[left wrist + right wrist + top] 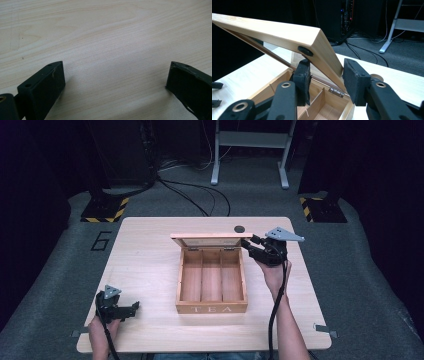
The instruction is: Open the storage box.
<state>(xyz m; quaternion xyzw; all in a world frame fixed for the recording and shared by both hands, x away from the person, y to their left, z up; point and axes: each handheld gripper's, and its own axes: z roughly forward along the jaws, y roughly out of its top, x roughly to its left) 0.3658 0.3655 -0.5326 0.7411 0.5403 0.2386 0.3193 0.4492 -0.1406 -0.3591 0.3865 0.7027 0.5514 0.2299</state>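
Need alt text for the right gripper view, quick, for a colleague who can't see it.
The right gripper straddles the side edge of the raised lid of a wooden tea box, one jaw on each side. Empty compartments show below; the table and a dark room lie behind.

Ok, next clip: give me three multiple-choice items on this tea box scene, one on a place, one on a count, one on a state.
1. Where is the left gripper?
A. inside the box
B. over bare table, near the front left corner
C. on the lid

2. How many compartments does the wooden tea box have?
A. two
B. three
C. four

3. What state is the lid in?
A. shut flat
B. lying off the box
C. raised on its hinges

Answers:
1 B, the high view shows it far left of the box.
2 B, two dividers split the inside.
3 C, the right gripper has its fingers around the lid's side edge.
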